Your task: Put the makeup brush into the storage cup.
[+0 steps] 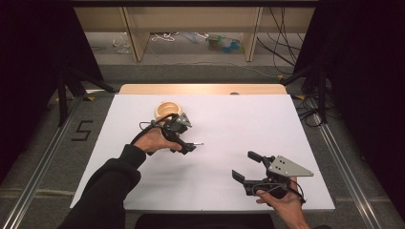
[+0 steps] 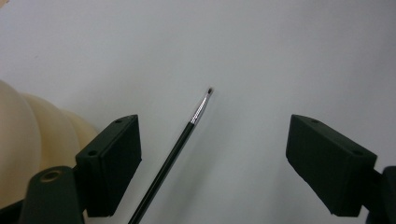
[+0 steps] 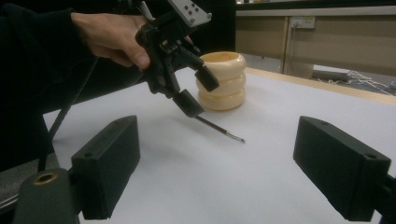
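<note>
A thin black brush (image 1: 196, 144) with a silvery ferrule and a dark tip lies flat on the white table (image 1: 224, 124). My left gripper (image 1: 187, 138) hovers just over it, open, its jaws wide on either side of the brush (image 2: 187, 135) without touching it. A cream ribbed ring-shaped holder (image 1: 168, 110) stands upright right behind the left hand. In the right gripper view the brush (image 3: 219, 129) pokes out from under the lower jaw of the left gripper (image 3: 198, 91). My right gripper (image 1: 246, 166) rests near the front right, open and empty.
The white sheet ends at a wooden strip (image 1: 200, 88) at the back. Beyond it stand shelf legs with cables on the floor (image 1: 191, 52). Metal rails (image 1: 344, 167) run along both sides of the table.
</note>
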Tool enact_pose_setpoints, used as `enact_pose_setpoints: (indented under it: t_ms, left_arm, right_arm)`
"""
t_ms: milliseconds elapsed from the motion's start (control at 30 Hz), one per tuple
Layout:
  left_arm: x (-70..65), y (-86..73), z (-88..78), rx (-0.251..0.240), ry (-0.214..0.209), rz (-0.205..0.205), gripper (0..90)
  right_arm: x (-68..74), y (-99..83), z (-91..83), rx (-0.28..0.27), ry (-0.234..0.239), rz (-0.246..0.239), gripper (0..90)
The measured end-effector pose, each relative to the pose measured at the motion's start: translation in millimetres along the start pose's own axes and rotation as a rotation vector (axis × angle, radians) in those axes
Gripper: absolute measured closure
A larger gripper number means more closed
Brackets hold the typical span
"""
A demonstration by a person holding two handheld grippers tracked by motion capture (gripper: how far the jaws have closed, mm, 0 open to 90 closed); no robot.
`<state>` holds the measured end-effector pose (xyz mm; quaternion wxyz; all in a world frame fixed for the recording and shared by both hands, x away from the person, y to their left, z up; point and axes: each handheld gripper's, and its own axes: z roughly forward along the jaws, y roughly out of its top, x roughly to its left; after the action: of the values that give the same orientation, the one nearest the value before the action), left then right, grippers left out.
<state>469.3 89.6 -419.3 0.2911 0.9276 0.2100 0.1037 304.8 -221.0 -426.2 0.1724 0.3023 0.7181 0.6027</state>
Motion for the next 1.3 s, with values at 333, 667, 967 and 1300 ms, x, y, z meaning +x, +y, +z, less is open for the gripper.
enact_pose_setpoints:
  t_ms: [333, 667, 967, 1300]
  left_arm:
    - [6.7, -2.1, 12.2, 0.072, 0.001, 0.029, 19.2]
    - [16.9, -6.4, 26.1, 0.12, -0.004, 0.026, 21.2]
    - [22.3, -6.1, 33.4, 0.168, 0.0, 0.029, 23.1]
    - [26.7, -5.7, 36.8, 0.191, 0.0, 0.033, 30.1]
  right_arm:
    - [-0.1, 0.5, -1.6, 0.02, -0.013, -0.01, 15.7]
    - [0.7, -0.2, 0.4, 0.015, 0.007, -0.002, 15.7]
    - [1.0, -0.8, 1.5, 0.009, 0.015, -0.004, 15.7]
    - [1.3, -0.7, 1.5, 0.007, 0.016, -0.005, 15.8]
